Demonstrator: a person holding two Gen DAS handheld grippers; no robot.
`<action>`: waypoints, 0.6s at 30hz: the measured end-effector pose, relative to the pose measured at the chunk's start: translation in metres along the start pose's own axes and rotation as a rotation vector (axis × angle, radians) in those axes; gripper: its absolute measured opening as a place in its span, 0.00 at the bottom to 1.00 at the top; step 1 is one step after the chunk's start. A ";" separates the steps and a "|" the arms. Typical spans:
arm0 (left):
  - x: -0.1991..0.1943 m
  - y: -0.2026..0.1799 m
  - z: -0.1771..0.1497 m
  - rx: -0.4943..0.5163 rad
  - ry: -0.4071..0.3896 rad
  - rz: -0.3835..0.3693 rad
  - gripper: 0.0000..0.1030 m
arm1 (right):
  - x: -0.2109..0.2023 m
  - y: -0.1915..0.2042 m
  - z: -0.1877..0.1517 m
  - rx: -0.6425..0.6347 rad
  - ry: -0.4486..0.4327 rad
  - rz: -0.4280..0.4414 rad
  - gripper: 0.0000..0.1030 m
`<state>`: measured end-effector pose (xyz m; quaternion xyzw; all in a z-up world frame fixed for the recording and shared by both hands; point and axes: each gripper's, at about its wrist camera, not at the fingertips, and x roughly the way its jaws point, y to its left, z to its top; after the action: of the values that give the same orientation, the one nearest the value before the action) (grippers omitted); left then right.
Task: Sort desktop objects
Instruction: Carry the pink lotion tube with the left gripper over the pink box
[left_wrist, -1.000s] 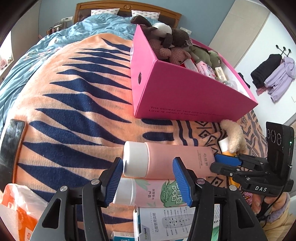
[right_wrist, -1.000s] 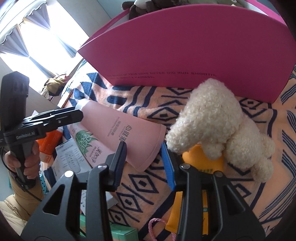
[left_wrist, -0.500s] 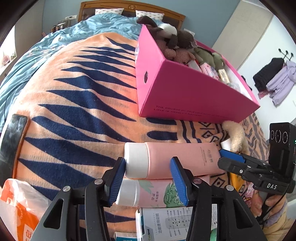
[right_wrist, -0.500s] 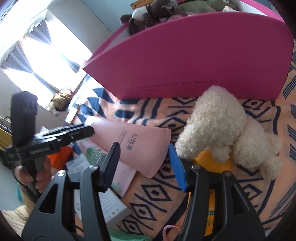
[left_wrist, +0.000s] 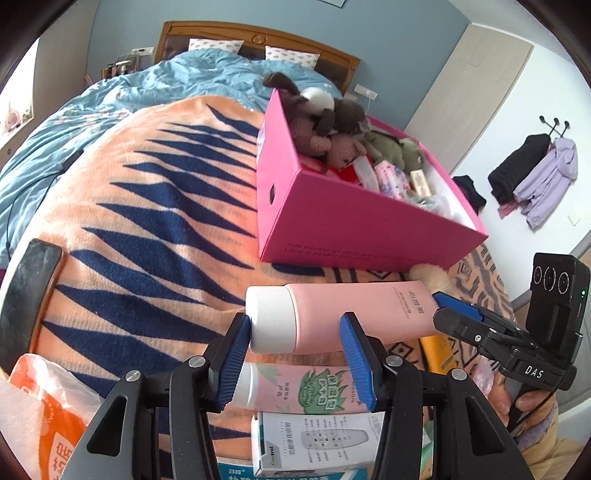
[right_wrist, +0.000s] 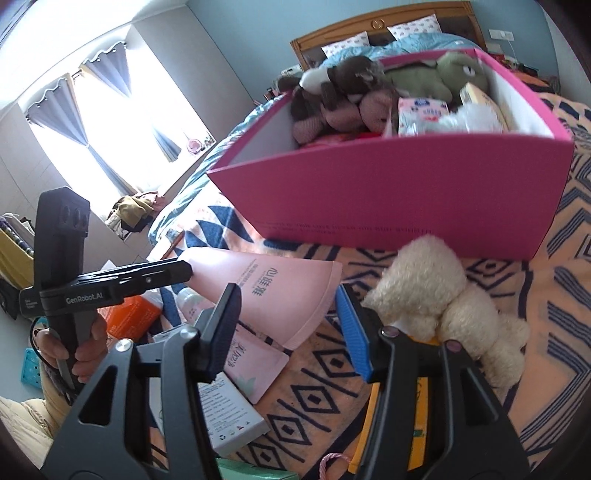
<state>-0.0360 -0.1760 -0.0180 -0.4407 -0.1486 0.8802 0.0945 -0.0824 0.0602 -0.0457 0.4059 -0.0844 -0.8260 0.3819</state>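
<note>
A large pink tube with a white cap is held level above the blanket by both grippers. My left gripper is shut on its cap end. My right gripper is shut on its flat crimped end; it also shows in the left wrist view. The pink box holds several plush toys and packets. It stands just beyond the tube, its front wall near in the right wrist view.
A cream plush dog lies by the box's front. Below the held tube lie a second pink tube with a green print, a white carton, an orange item and an orange packet. The blanket stretches left.
Both grippers have lifted the large pink tube off the pile and carried it up toward the pink box; the box's inside now shows in the right wrist view.
</note>
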 end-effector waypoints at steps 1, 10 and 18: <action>-0.002 -0.001 0.001 0.005 -0.006 -0.001 0.49 | -0.002 0.001 0.001 -0.007 -0.006 0.001 0.55; -0.018 -0.014 0.011 0.029 -0.056 -0.014 0.49 | -0.019 0.005 0.013 -0.044 -0.044 0.006 0.55; -0.028 -0.025 0.021 0.049 -0.089 -0.025 0.49 | -0.036 0.008 0.024 -0.069 -0.081 0.004 0.55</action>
<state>-0.0356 -0.1645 0.0236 -0.3967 -0.1365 0.9011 0.1094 -0.0820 0.0753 -0.0044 0.3584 -0.0722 -0.8435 0.3935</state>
